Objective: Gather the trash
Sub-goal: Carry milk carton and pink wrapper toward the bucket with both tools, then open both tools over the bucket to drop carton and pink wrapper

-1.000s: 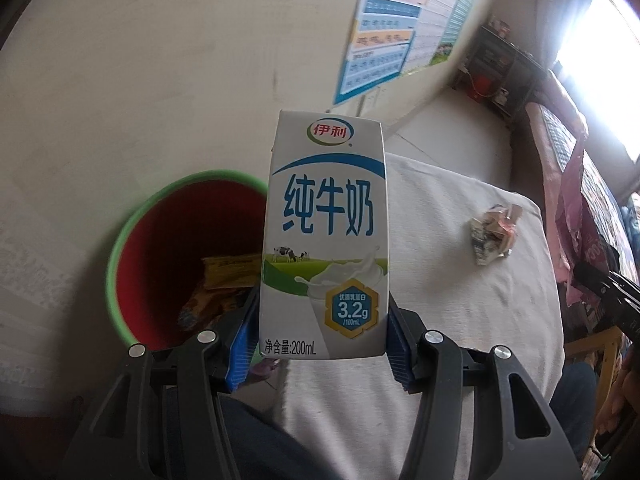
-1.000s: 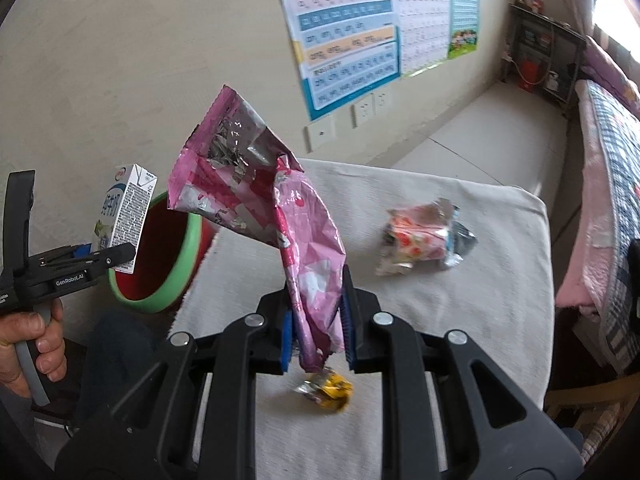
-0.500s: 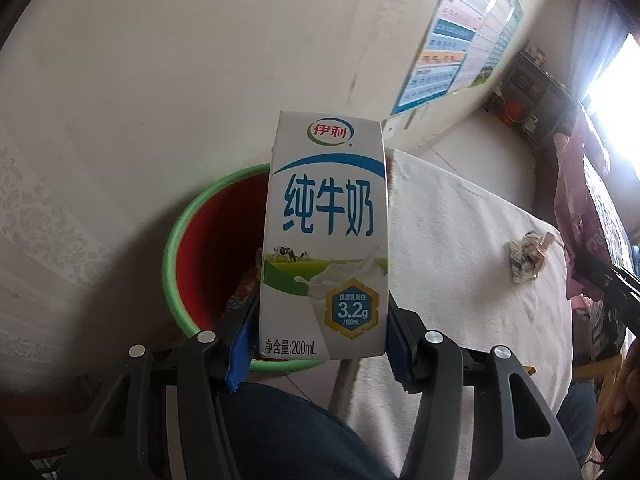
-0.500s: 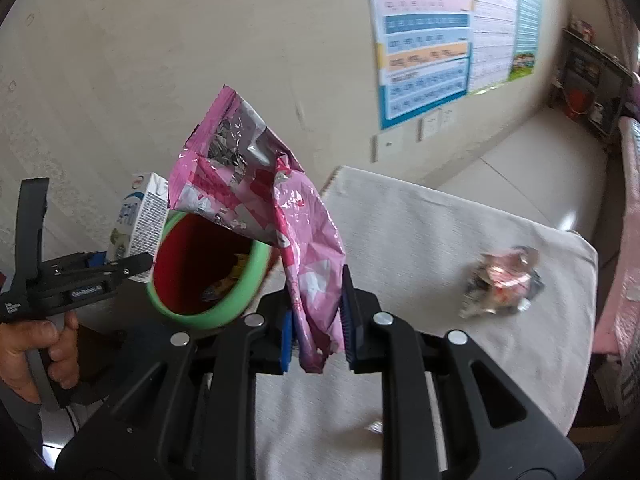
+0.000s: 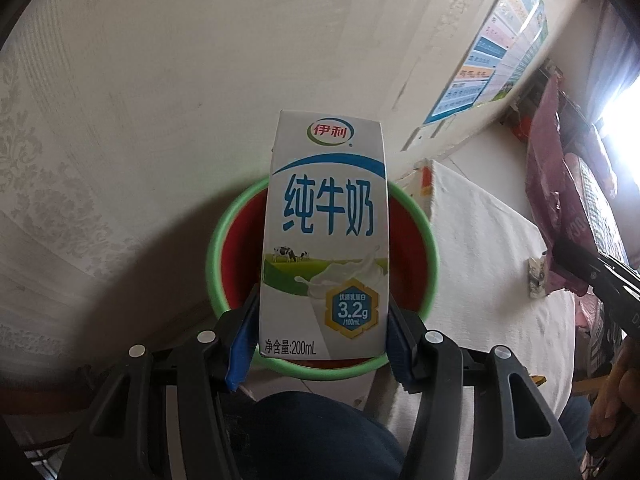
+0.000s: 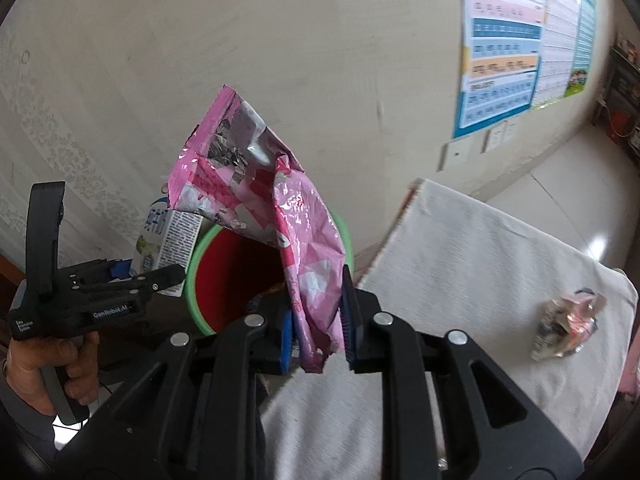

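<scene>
1. Left wrist view: the left gripper (image 5: 322, 344) pinched a white-and-blue rectangular milk carton (image 5: 325, 236) by its lower sides, upright at frame centre. Behind the carton, in the lower middle of the frame, lay the round bin with a green rim and red interior (image 5: 429, 240).

2. Right wrist view: the right gripper (image 6: 318, 330) was parted a little. Its left pad touched the crumpled pink foil snack bag (image 6: 276, 216), while a gap showed at the right pad; whether the bag was still clamped or already slipping could not be judged with certainty.

3. The pink bag rose from the jaws toward the upper centre of the frame and overlapped the bin (image 6: 200, 256) at centre left. The left gripper (image 6: 160, 276) and its carton (image 6: 168, 240) appeared at the left edge, beside the bin's rim.

4. A crumpled silver-and-red wrapper (image 6: 568, 326) lay at the right of the frame on the white cloth-covered table (image 6: 480, 264), well apart from the bin.

5. Step in hand, as judged: dropping both held items into the bin. To do this well, each item should be centred over the red interior before the jaws spread. The light bag may cling to a pad or drift onto the rim. The carton looked rigid and should fall straight once freed.

6. The wrapper on the table remained to be collected.
</scene>
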A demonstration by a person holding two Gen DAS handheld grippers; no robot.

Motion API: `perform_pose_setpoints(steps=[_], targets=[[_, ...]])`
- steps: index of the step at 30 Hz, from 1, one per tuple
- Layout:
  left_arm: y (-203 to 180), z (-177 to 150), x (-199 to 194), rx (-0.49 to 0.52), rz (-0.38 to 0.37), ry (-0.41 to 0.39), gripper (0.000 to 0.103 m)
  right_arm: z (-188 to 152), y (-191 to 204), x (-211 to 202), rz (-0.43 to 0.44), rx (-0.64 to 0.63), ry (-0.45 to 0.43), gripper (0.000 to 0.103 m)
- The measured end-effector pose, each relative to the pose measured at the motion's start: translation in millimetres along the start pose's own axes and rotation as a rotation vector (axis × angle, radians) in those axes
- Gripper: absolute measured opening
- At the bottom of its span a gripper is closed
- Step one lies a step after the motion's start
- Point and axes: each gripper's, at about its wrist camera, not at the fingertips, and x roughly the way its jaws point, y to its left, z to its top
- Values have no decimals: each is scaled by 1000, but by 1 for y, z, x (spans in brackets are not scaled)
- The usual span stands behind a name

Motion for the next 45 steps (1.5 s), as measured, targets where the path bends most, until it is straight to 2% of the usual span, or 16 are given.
perform_pose_setpoints(steps=[9, 22, 23, 24, 26, 28, 29, 39, 45], targets=[[22, 6, 11, -28, -9, 11, 52, 12, 30, 30, 26, -29, 36, 20], [37, 11, 25, -46, -21, 24, 51, 22, 42, 62, 36, -49, 81, 20], [37, 11, 26, -49, -24, 25, 52, 22, 42, 64, 35, -49, 84, 24], [39, 12, 27, -58, -29, 24, 53, 23, 41, 65, 29, -46, 86, 36], [40, 13, 29, -69, -31, 24, 54, 23, 40, 65, 26, -34, 81, 47], [44, 12, 27, -79, -31, 18, 61, 23, 39, 64, 24, -30, 79, 58], [45, 11, 26, -84, -32, 15, 68, 22, 38, 62, 18, -26, 74, 66], [40, 5, 12, -89, -35, -13, 84, 19, 26, 31, -17, -8, 28, 79], [12, 3, 3, -41, -65, -27, 91, 4, 7, 6, -56, 22, 8, 82]])
